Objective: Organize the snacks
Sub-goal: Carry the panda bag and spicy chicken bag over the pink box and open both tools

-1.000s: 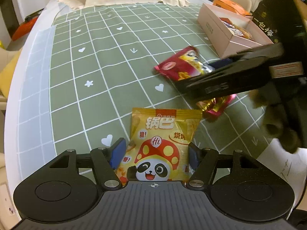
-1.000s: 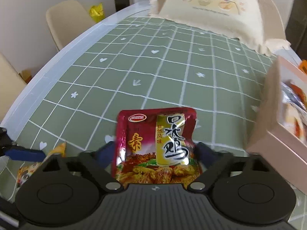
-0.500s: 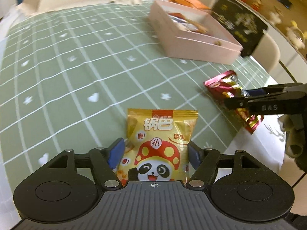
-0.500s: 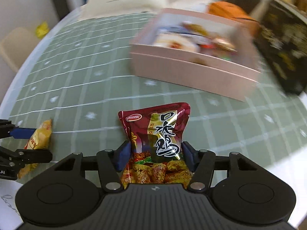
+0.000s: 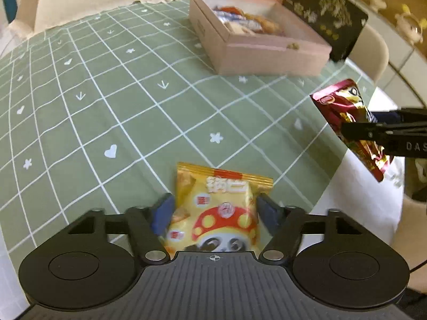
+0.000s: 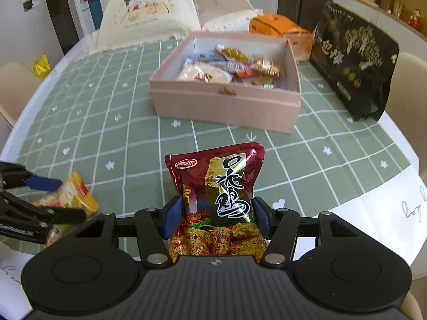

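A yellow panda snack packet [image 5: 221, 202] sits between the blue pads of my left gripper [image 5: 214, 213]. The jaws are closing and squeeze its sides, and it hangs above the green checked cloth [image 5: 133, 106]. My right gripper [image 6: 216, 217] is shut on a red foil snack packet [image 6: 221, 181], held upright over the table's near edge. The right wrist view shows the yellow packet [image 6: 72, 194] low at the left. The red packet [image 5: 344, 109] appears at the right of the left wrist view. An open pink box [image 6: 224, 106] with several wrapped snacks stands straight ahead.
A black printed bag [image 6: 355, 61] stands right of the box and an orange carton [image 6: 275, 25] behind it. Chairs ring the round table, one with a cream cartoon cover [image 6: 149, 18]. White paper [image 6: 387, 213] lies at the near right edge.
Both packets have been lifted off the cloth. Both views have swung toward the pink box, which now lies ahead. The right jaws have narrowed onto the red packet.
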A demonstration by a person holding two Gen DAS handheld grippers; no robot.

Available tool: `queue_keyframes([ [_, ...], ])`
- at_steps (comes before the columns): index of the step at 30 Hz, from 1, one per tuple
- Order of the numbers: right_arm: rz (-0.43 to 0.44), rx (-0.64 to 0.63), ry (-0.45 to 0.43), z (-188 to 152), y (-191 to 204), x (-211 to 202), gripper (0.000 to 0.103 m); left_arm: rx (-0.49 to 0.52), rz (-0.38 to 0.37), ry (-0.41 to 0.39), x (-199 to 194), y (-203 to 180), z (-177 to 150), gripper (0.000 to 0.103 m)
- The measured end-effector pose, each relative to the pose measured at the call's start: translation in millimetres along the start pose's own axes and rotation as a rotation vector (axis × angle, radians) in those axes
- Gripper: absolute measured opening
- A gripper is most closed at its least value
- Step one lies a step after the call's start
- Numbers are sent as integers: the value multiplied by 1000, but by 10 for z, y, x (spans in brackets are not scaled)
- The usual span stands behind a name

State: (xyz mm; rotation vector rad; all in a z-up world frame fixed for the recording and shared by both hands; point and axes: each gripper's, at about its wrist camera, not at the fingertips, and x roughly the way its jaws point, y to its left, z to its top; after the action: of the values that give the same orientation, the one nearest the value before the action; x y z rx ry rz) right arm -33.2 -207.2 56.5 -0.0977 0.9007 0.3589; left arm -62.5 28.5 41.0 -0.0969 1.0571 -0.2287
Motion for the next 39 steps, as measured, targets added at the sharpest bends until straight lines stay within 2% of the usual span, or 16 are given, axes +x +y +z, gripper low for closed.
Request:
queue_keyframes([
  [2, 13, 8, -21, 24, -17, -89, 57, -12, -24, -23, -99, -27, 80, 60],
  [5, 35, 31, -61, 67, -52, -252, 57, -13, -103, -144, -437, -152, 434, 60],
  [8, 52, 60, -109, 141, -104, -432, 57, 26, -152, -320, -846, -305, 991, 60],
  [11, 50, 81, -155, 188, -134, -568, 57, 37, -182, -452, -943, -475, 1675, 61],
  [13, 38, 88, -172, 227, -146, -602, 57, -13, -228, -435, -694, -481, 2077, 63],
  [15, 12, 88, -176, 245, -150, -608, 57, -82, -201, -375, -457, -436, 2321, 58],
  [19, -10, 122, -160, 151, -239, -618, 58, -92, -221, -461, -494, -317, 2161, 57],
  [23, -42, 170, -105, 62, -423, -502, 58, -106, -208, -478, -556, -121, 1820, 57],
  [25, -29, 189, -114, 110, -497, -523, 58, -127, -200, -483, -593, 11, 1663, 57],
  [27, 6, 205, -162, 321, -577, -601, 58, -161, -196, -479, -629, 111, 1502, 57],
  [30, 13, 162, -283, 911, -582, -749, 58, -191, -180, -445, -553, 162, 1341, 57],
  [32, 17, 155, -350, 1296, -571, -764, 63, -208, -158, -426, -491, 193, 1238, 57],
  [33, 23, 167, -375, 1466, -582, -727, 75, -212, -144, -417, -443, 204, 1189, 57],
  [34, 30, 176, -384, 1603, -592, -663, 85, -210, -130, -410, -400, 220, 1142, 57],
  [37, 26, 161, -328, 1839, -603, -318, 86, -190, -69, -392, -270, 249, 960, 57],
  [39, 17, 177, -280, 1738, -611, -123, 86, -181, -38, -378, -188, 258, 816, 57],
])
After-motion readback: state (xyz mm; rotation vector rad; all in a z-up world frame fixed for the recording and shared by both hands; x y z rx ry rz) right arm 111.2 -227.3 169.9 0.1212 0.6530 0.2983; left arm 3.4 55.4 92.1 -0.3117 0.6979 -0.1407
